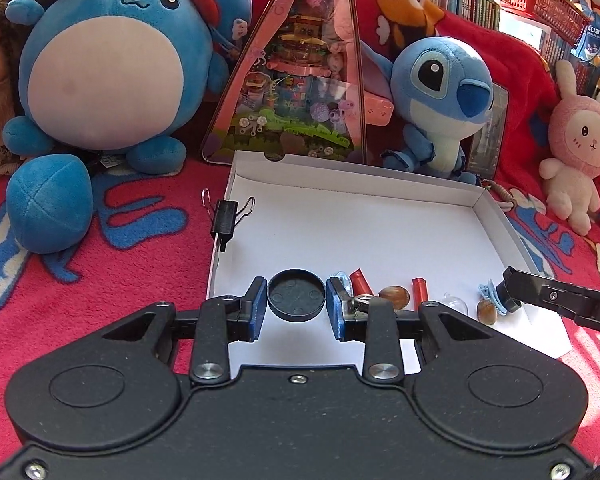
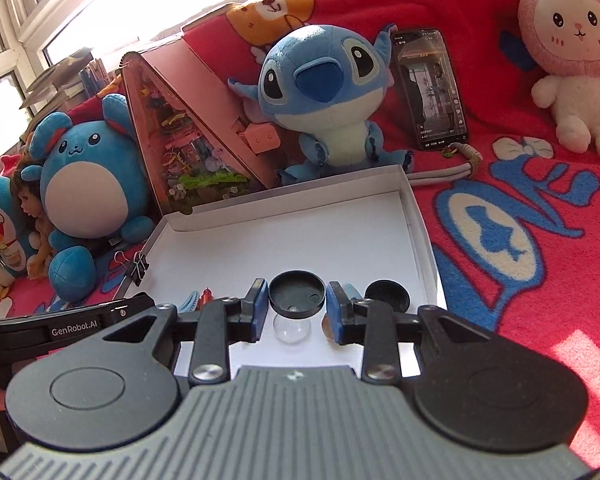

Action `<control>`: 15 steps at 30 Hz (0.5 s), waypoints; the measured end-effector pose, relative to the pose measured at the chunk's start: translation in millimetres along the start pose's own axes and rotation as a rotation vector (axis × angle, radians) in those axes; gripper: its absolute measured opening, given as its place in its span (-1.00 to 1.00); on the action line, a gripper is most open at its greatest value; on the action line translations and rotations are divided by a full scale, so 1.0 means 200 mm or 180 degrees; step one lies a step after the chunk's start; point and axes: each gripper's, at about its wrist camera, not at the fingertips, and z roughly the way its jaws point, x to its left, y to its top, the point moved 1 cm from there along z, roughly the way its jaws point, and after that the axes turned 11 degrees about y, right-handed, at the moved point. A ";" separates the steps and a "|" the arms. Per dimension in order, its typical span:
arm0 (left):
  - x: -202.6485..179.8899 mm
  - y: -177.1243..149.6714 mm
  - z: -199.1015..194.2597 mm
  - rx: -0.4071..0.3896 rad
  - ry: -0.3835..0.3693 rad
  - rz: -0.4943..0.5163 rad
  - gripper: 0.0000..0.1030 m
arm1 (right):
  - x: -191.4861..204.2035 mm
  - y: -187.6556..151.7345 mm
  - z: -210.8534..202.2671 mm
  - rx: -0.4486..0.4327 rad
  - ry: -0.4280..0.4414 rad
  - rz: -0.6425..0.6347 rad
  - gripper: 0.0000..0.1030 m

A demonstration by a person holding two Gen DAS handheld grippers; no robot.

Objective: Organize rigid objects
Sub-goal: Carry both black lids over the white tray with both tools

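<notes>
One white cardboard tray [image 1: 380, 216] lies on a red blanket [image 1: 100, 280]. Two tools work over its near edge. The left tool [image 1: 297, 300] clamps one round black lid [image 1: 297, 295], hollow side facing the camera. The right tool [image 2: 297, 300] clamps a second black lid [image 2: 297, 294], hollow side up. Two red tubes [image 1: 419, 292] stand nearly upright in the tray. One black binder clip [image 1: 225, 216] grips the tray's left wall.

White box [image 1: 380, 220] floor clear behind, small items [image 1: 396, 296] crowding front
</notes>
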 end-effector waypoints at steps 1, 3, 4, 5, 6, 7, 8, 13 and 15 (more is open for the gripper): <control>0.00 0.00 0.01 0.0006 0.0012 0.0002 -0.41 | 0.00 0.00 0.01 0.0027 0.0011 0.0025 -0.28; -0.01 0.00 0.02 0.0018 0.0023 0.0005 -0.41 | 0.00 0.00 0.04 0.0076 0.0032 0.0069 -0.28; -0.01 -0.01 0.03 0.0022 0.0030 0.0010 -0.41 | 0.00 -0.01 0.05 0.0097 0.0039 0.0085 -0.28; -0.01 -0.01 0.03 0.0021 0.0036 0.0013 -0.41 | 0.00 -0.01 0.06 0.0122 0.0045 0.0097 -0.28; -0.01 -0.01 0.03 0.0017 0.0045 0.0020 -0.41 | 0.00 -0.01 0.07 0.0147 0.0050 0.0107 -0.28; -0.01 -0.01 0.04 0.0013 0.0053 0.0027 -0.41 | 0.01 -0.01 0.08 0.0165 0.0052 0.0115 -0.28; -0.01 -0.01 0.04 0.0009 0.0063 0.0031 -0.41 | 0.01 -0.02 0.09 0.0185 0.0054 0.0121 -0.28; -0.01 -0.01 0.05 0.0014 0.0079 0.0021 -0.41 | 0.00 -0.01 0.12 0.0269 0.0082 0.0190 -0.28; -0.01 -0.02 0.05 0.0018 0.0084 0.0027 -0.41 | -0.01 -0.01 0.14 0.0299 0.0075 0.0224 -0.28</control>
